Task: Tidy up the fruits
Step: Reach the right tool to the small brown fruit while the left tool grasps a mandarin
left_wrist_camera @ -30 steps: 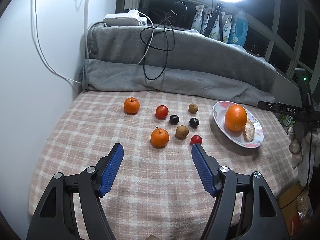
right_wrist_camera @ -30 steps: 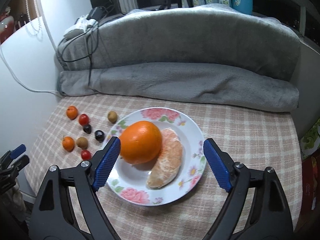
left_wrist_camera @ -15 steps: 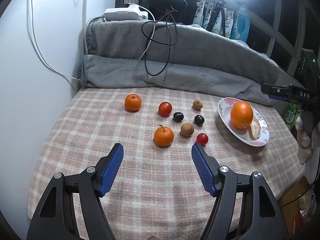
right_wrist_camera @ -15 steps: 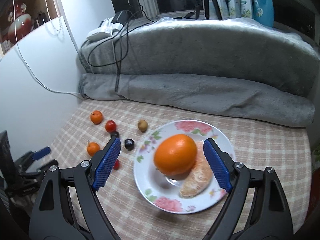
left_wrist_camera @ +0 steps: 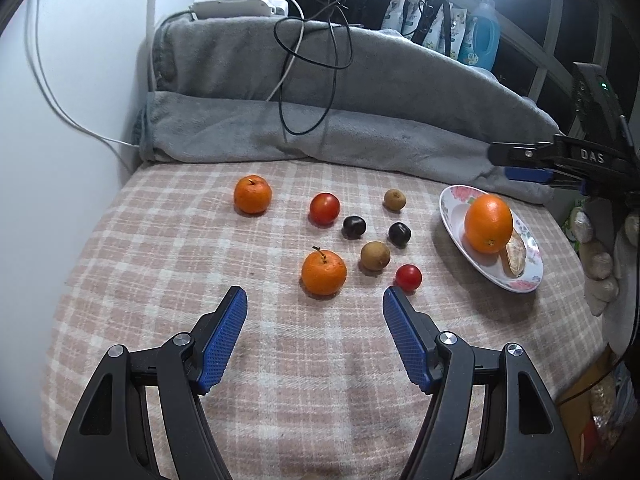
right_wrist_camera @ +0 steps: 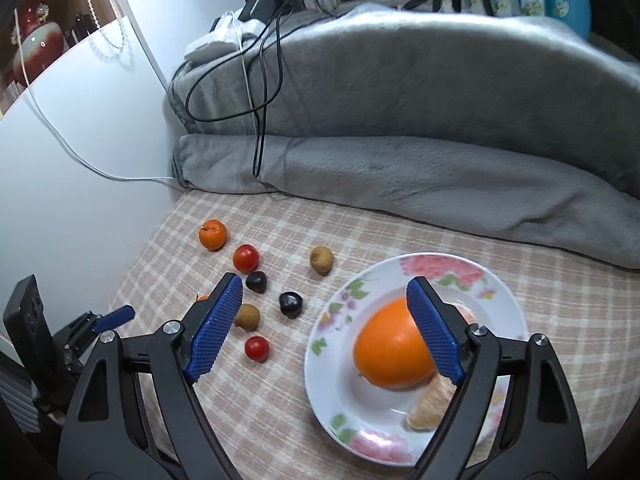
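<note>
A floral plate [left_wrist_camera: 454, 216] [right_wrist_camera: 332, 396] on the right of the checked tablecloth holds a big orange [left_wrist_camera: 488, 223] [right_wrist_camera: 394, 344] and a peeled segment [left_wrist_camera: 515, 254] [right_wrist_camera: 430, 408]. Loose fruit lies left of it: two mandarins [left_wrist_camera: 323, 272] [left_wrist_camera: 252, 194], two red tomatoes [left_wrist_camera: 324, 208] [left_wrist_camera: 408, 277], two dark plums [left_wrist_camera: 354, 227] [left_wrist_camera: 399, 233] and two brown kiwis [left_wrist_camera: 375, 255] [left_wrist_camera: 395, 199]. My left gripper [left_wrist_camera: 314, 300] is open and empty, just short of the near mandarin. My right gripper [right_wrist_camera: 324, 292] is open and empty, above the plate's left rim; it also shows in the left wrist view [left_wrist_camera: 528, 174].
A folded grey blanket [left_wrist_camera: 320, 120] with black cables [left_wrist_camera: 312, 60] and a white power strip [left_wrist_camera: 236, 2] lines the table's back edge. A white wall [left_wrist_camera: 60, 120] stands at the left. Bottles [left_wrist_camera: 484, 40] sit on the sill behind.
My left gripper has moved forward toward the loose fruit. My right gripper has swung left, from over the plate's middle toward its left rim and the loose fruit.
</note>
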`<state>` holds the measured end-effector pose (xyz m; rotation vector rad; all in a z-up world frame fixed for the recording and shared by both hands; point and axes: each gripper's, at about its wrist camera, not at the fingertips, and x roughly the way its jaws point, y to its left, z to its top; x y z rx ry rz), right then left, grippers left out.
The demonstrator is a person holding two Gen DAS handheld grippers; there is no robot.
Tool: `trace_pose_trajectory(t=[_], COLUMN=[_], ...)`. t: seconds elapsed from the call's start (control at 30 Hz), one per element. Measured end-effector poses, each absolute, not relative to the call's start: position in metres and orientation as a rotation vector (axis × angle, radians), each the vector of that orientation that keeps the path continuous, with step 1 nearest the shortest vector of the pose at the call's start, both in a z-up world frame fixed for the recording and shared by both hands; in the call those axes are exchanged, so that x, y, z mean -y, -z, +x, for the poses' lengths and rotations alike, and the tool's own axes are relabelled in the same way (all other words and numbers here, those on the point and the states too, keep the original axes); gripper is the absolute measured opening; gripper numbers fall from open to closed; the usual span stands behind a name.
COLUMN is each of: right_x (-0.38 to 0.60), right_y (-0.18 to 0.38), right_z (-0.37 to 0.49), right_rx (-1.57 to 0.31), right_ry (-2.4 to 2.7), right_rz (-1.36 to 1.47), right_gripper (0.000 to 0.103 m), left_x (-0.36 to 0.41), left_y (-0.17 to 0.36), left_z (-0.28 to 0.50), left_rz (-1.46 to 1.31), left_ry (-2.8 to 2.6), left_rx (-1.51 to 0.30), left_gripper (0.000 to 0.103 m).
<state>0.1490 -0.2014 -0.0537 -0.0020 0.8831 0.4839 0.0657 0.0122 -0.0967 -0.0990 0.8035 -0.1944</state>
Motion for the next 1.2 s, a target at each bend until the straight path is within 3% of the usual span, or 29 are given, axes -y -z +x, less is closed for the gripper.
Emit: trace_pose_trajectory(t=[0.17, 0.27, 0.37, 0.57, 1.2], right_x=[0.186, 0.176, 0.165, 0.148, 0.119], right_y=[0.068, 0.078, 0.089, 0.112, 0.141], right_z=[0.172, 0.186, 0.199, 0.224, 0.246], right_rx=[-0.96, -1.003, -1.049, -1.138, -1.203], right_ry=[-0.511, -0.513, -0.519, -0.499, -0.431], right_rz=[0.014, 0.014, 0.007, -0.004, -0.135], right_gripper=[0.074, 0.072, 0.06, 0.051, 0.041], left_x=[-0.012, -0.012, -0.014, -0.012, -0.013], left_y=[0.102, 0.108, 0.114, 0.127, 0.148], left_z=[0.078, 0.086, 0.092, 0.101, 0.12], left_rz=[-0.117, -0.124, -0.135, -0.139, -0.153], left_ry=[0.214, 0.223, 0.23, 0.254, 0.286], left_rx=[-0.828, -0.841, -0.857, -0.879, -0.934], left_gripper=[0.067, 0.066, 0.062, 0.055, 0.045])
